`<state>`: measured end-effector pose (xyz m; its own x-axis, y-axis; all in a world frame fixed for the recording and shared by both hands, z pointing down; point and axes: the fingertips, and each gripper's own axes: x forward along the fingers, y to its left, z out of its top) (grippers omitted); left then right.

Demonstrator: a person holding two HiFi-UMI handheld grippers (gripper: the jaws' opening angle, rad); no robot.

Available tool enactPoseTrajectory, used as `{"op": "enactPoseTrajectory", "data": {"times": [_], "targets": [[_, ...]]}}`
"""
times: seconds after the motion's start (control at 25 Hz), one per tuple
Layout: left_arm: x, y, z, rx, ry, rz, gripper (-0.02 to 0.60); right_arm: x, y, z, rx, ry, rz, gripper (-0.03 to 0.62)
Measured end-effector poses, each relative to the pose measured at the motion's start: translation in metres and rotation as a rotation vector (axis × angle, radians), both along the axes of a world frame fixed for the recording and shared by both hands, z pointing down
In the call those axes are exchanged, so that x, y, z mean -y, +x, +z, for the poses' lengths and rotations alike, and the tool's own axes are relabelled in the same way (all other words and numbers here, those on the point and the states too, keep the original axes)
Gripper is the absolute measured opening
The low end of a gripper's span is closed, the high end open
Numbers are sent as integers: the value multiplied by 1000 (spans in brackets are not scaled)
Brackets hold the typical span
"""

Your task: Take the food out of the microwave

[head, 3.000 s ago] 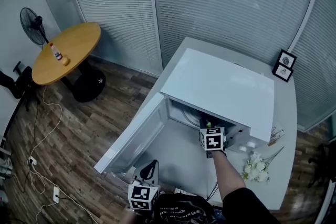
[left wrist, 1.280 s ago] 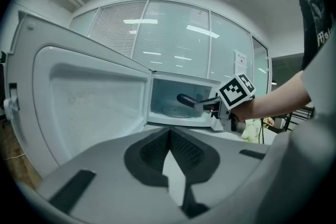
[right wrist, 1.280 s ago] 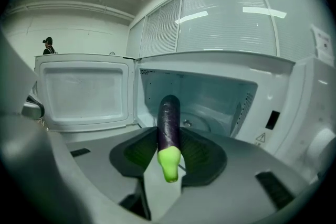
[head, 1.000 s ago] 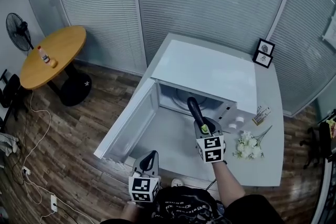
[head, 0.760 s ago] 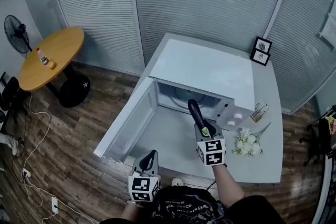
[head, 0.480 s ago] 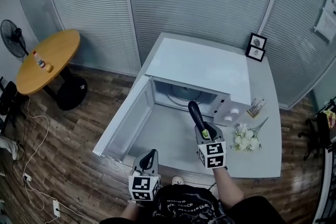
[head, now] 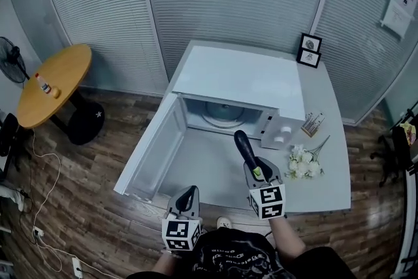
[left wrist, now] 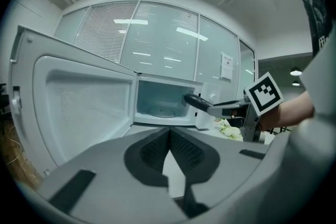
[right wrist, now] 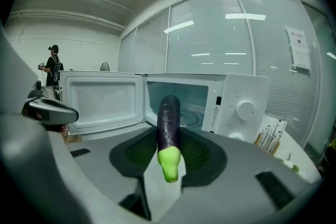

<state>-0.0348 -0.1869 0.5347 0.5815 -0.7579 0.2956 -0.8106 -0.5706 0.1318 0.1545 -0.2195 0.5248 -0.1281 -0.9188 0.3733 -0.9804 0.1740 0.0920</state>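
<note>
- The right tool (head: 256, 170) is pinching a toy eggplant (right wrist: 169, 122) by its green stem end. The dark purple body sticks out past the jaw tips toward the microwave (head: 238, 78).
- The eggplant is out of the oven, held in the air over the grey table (head: 330, 147), in front of the open cavity.
- The left tool (left wrist: 169, 136) is low at the table's near edge, its jaws pressed together with nothing in them.
- The microwave door (head: 151, 147) is swung wide to the left and juts past the table's edge. The glass turntable (head: 222, 113) sits bare inside.
- On the microwave's right side is a control panel (right wrist: 242, 113) with two round knobs. Beside it is a small warning label (right wrist: 214, 111), its print too small to read.
- White flowers (head: 302, 163) lie on the table just right of the right tool, with a small pack printed with stick shapes (right wrist: 270, 136) near them.
- Two framed pictures (head: 308, 50) stand at the table's far corner.
- Sheets of paper (head: 395, 10) hang on the blinds, their writing unreadable.
- Off to the left are a round wooden table (head: 55, 85) carrying a small bottle (head: 42, 83), and a fan (head: 8, 59).
- A person (right wrist: 52, 73) stands far off behind the door.
</note>
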Motion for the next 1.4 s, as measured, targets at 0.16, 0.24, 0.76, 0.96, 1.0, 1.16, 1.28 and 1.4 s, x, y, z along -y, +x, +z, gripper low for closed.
{"op": "enactPoseTrajectory", "data": {"times": [0.16, 0.24, 0.76, 0.96, 1.0, 1.16, 1.28, 1.4], "targets": [[-5, 2, 3, 4, -5, 23, 8, -16, 2, 1, -5, -3, 11, 133], [-7, 1, 4, 5, -9, 27, 8, -24, 2, 2, 1, -8, 23, 133], [-18, 8, 15, -6, -39, 85, 8, -69, -10, 14, 52, -20, 112, 133], [-20, 14, 17, -5, -37, 115, 8, -83, -12, 14, 66, -15, 143, 133], [-20, 15, 17, -5, -35, 119, 8, -86, -13, 14, 68, -14, 148, 133], [-21, 19, 15, -6, -26, 134, 8, -95, -15, 16, 78, -21, 164, 133], [-24, 22, 15, -7, -22, 141, 8, -102, -18, 19, 86, -28, 170, 133], [-25, 24, 14, -7, -16, 143, 8, -105, -23, 20, 85, -29, 166, 133]]}}
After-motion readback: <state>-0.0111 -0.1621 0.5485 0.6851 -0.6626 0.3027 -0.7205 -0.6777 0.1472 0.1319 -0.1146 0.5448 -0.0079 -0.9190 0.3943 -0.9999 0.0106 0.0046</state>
